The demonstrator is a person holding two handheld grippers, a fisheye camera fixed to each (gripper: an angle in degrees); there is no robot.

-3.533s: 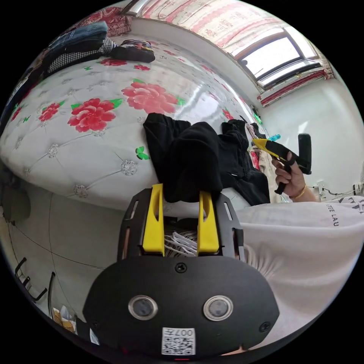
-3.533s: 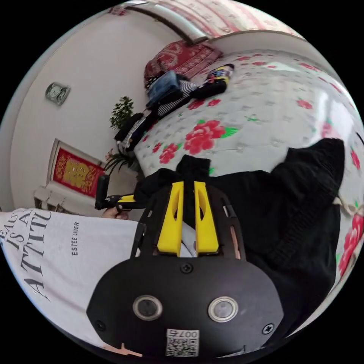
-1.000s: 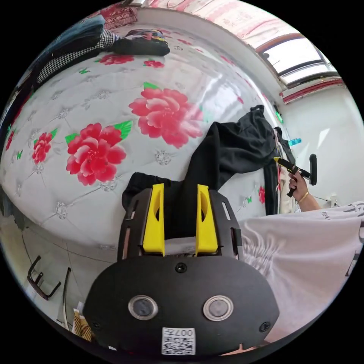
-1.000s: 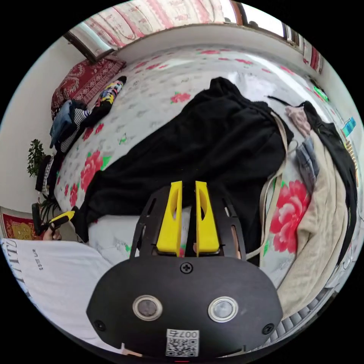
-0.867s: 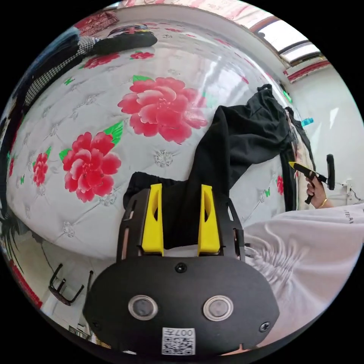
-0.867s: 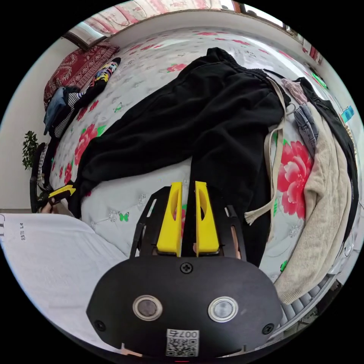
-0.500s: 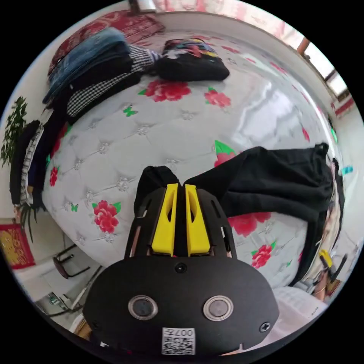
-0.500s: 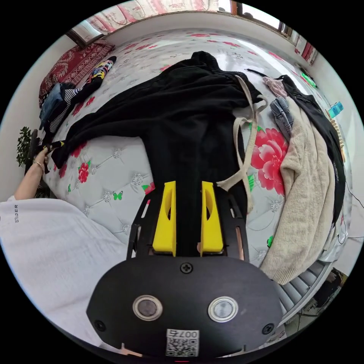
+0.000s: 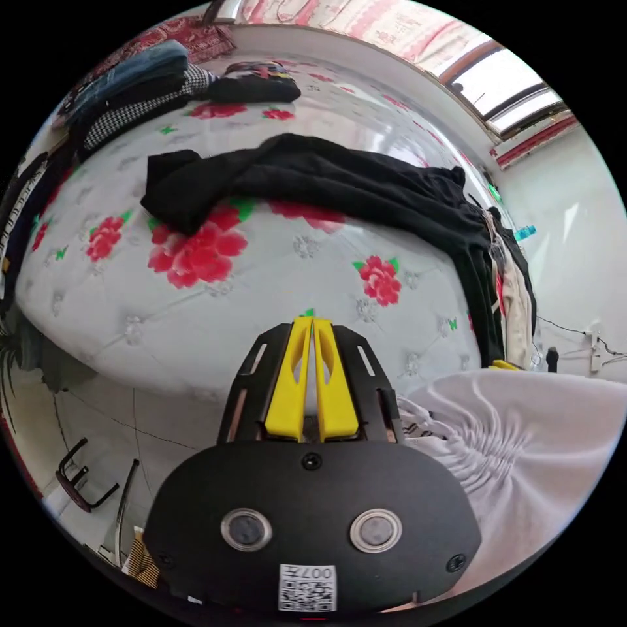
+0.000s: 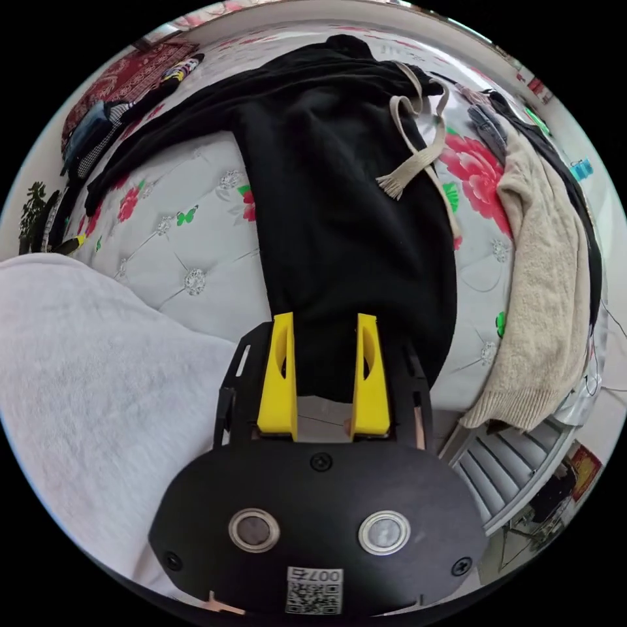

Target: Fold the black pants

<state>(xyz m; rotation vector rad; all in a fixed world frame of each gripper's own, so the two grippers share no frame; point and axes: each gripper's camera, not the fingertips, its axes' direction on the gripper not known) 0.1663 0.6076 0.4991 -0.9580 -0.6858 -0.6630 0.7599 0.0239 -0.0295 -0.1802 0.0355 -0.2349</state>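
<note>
Right gripper view: black pants (image 10: 339,196) are lying spread on the bed (image 10: 196,215).
Right gripper (image 10: 324,339), jaws apart, is straddling the cuff at the bed's edge; left gripper (image 9: 312,339) is closed, empty. Leg risks sliding off.

between the two legs of the black pants (image 10: 339,196) the quilted bed (image 9: 215,307) lies bare, an open wedge running to the near edge. the left tongs (image 9: 312,326) hang over that bare part, jaws together. the right tongs (image 10: 325,323), jaws apart, sit at the hem of the near leg. a beige sweater (image 10: 542,274) blocks the side beyond that leg, a clothes stack (image 9: 130,91) the far corner.
</note>
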